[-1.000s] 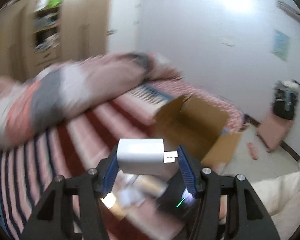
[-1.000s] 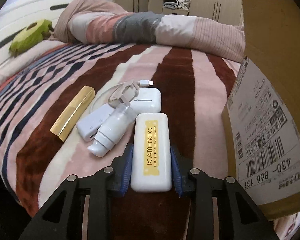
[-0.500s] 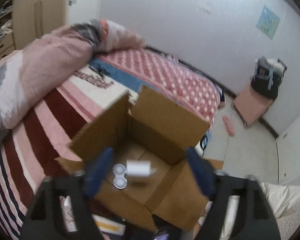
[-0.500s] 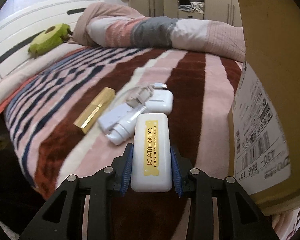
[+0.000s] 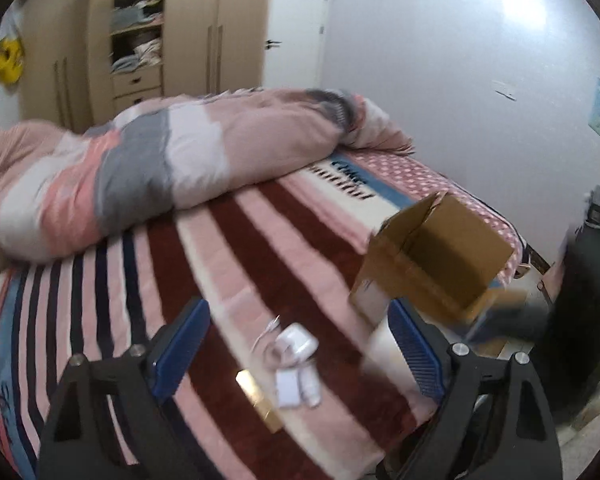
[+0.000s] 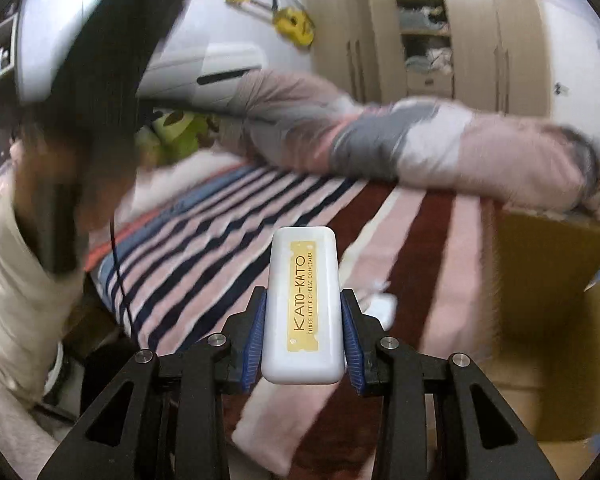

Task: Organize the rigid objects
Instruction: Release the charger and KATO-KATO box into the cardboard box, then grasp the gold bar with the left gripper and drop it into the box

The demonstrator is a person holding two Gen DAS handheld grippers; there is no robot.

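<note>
My left gripper (image 5: 296, 340) is open and empty, held above the striped bed. Below it lie several small items: a white charger case with a cable (image 5: 296, 344), a white box (image 5: 287, 390), a white tube (image 5: 310, 388) and a gold bar (image 5: 260, 398). The open cardboard box (image 5: 432, 256) stands on the bed to the right. My right gripper (image 6: 303, 336) is shut on a white KATO-KATO case (image 6: 303, 308), lifted above the bed. The cardboard box (image 6: 548, 304) is at the right in that view.
A rolled pink and grey quilt (image 5: 140, 176) lies across the far side of the bed. A wardrobe (image 5: 140, 40) stands behind it. A person (image 6: 28, 240) is blurred at the left of the right wrist view. The floor and a dark bag (image 5: 592, 232) are right of the bed.
The left gripper dropped the white charger into the cardboard box, opened, and swung back left over the items. The right gripper lifted the KATO-KATO case up from the bed.
</note>
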